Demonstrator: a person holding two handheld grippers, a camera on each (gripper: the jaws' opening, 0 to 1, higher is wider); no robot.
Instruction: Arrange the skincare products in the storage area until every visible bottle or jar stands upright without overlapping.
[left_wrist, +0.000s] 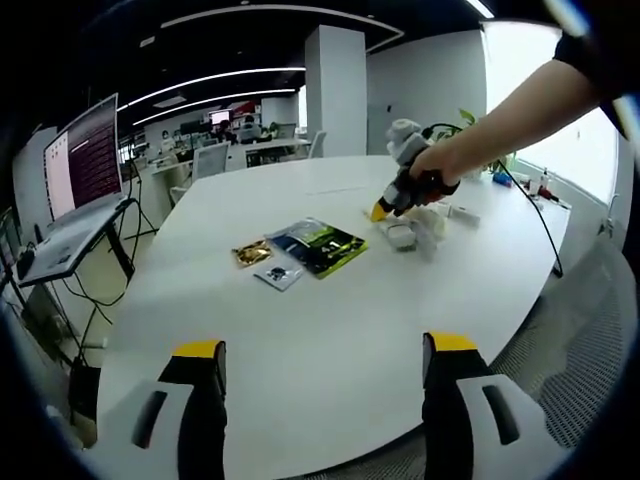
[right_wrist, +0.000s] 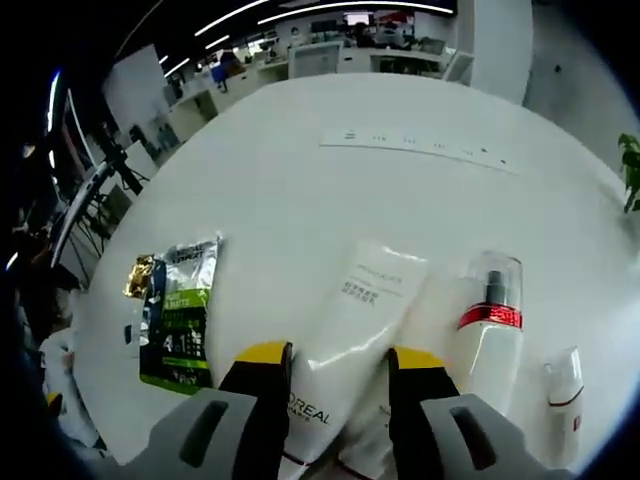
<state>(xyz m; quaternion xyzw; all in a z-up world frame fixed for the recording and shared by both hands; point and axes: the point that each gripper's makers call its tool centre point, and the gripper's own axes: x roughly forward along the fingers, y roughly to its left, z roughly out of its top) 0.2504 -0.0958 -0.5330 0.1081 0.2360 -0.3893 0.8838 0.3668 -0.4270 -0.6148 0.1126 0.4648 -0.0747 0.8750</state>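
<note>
Left gripper view: left gripper (left_wrist: 325, 365) at 6 o'clock, jaws spread wide, nothing between them, hanging over bare white worktop (left_wrist: 300, 380). Three flat sachets at centre: a green-black one (left_wrist: 322, 245), a small gold one (left_wrist: 252, 253), a small pale one (left_wrist: 279, 273). At 2 o'clock a person's hand (left_wrist: 440, 165) works the right gripper (left_wrist: 392, 207) down at a cluster of white skincare items (left_wrist: 415, 232); count unclear from here.

Right gripper view: right gripper (right_wrist: 335, 375) at 6 o'clock, jaws straddling a white L'Oreal tube (right_wrist: 350, 330) lying flat. Jaws look close to its sides; contact cannot be told. At 4 o'clock one pump bottle (right_wrist: 487, 335) with red band and clear cap, lying down, touching or just beside the tube. At 5 o'clock one small white bottle (right_wrist: 563, 400), red line, also down. Sachets at 8 o'clock.

Risks: the soft tube may squash or slip when lifted; swinging it upright could knock the pump bottle into a roll; a tube stood on its cap is likely to topple.
</note>
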